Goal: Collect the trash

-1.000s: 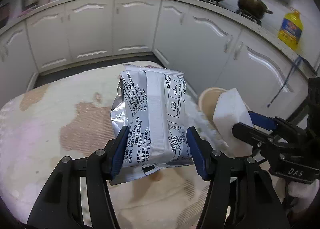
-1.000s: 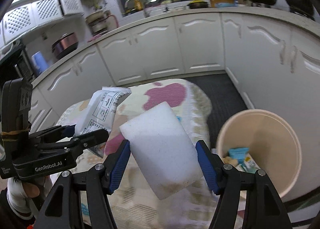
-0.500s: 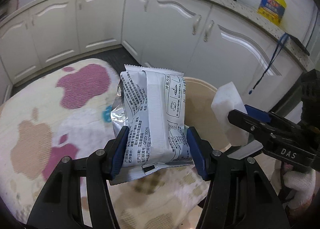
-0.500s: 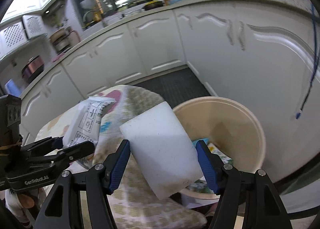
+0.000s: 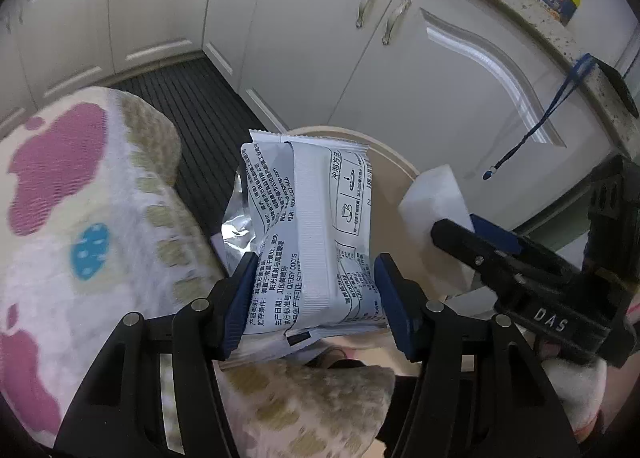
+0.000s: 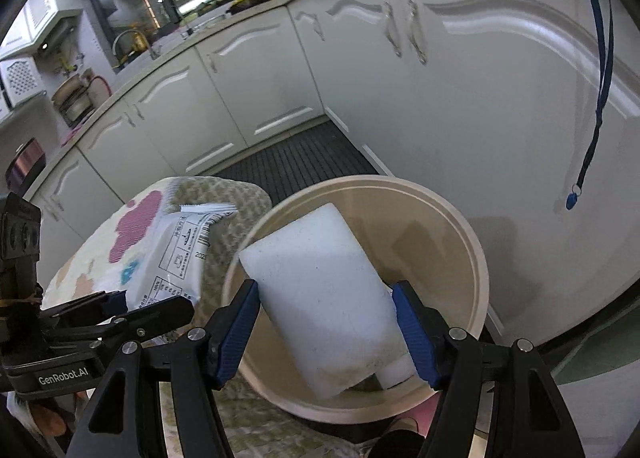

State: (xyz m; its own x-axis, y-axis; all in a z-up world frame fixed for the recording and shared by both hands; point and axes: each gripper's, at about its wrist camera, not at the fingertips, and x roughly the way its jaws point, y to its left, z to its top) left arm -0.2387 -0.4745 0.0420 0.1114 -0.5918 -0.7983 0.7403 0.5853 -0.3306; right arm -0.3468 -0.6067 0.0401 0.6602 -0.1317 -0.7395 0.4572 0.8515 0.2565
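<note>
White-and-silver foil wrapper point(image 5: 308, 234) printed with black text, creased, pinched upright between the blue pads of the left gripper point(image 5: 314, 292), poised at the near rim of the beige bin point(image 6: 476, 254). White foam block point(image 6: 332, 298), smudged along its lower edge, clamped by the right gripper point(image 6: 328, 328) directly over the bin's mouth. Patterned cloth point(image 5: 80, 218) hard against the bin on 1 side, white cabinet doors point(image 6: 460, 90) close behind; open dark floor mat point(image 6: 296, 162) beyond.
</note>
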